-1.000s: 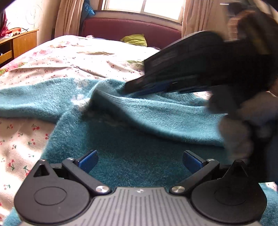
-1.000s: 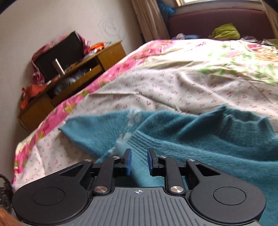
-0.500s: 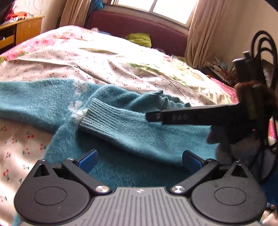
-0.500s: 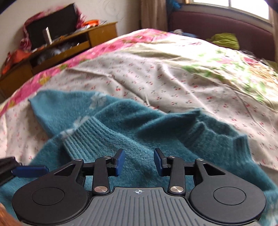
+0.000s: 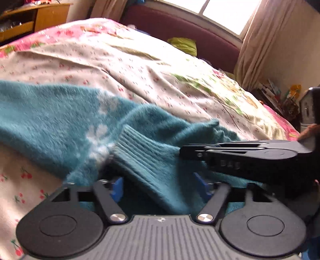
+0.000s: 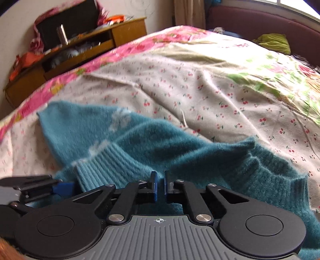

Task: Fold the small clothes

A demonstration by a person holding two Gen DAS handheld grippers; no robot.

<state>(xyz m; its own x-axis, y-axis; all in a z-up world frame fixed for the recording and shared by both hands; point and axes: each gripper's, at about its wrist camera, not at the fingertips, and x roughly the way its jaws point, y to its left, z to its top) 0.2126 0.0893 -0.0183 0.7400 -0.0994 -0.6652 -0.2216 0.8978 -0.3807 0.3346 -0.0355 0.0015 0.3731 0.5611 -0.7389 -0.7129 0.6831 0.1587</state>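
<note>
The teal sweater (image 5: pixel 60 124) looked soft and floppy; its ribbed cuff (image 5: pixel 140 152) lay between my spread left fingers (image 5: pixel 117 187), while my right fingers (image 6: pixel 154 187) were nearly closed, empty.

Wide bed under a cream cherry-print, pink-bordered quilt (image 5: pixel 140 66). Maroon padded headboard (image 5: pixel 180 30) at 12 o'clock, beneath a bright sunlit window (image 5: pixel 226 14). Beige curtain (image 5: pixel 258 44) at 1 o'clock. Cluttered orange-brown wooden cabinet (image 6: pixel 80 52) at 10 o'clock against a pale wall (image 6: pixel 24 14).
</note>
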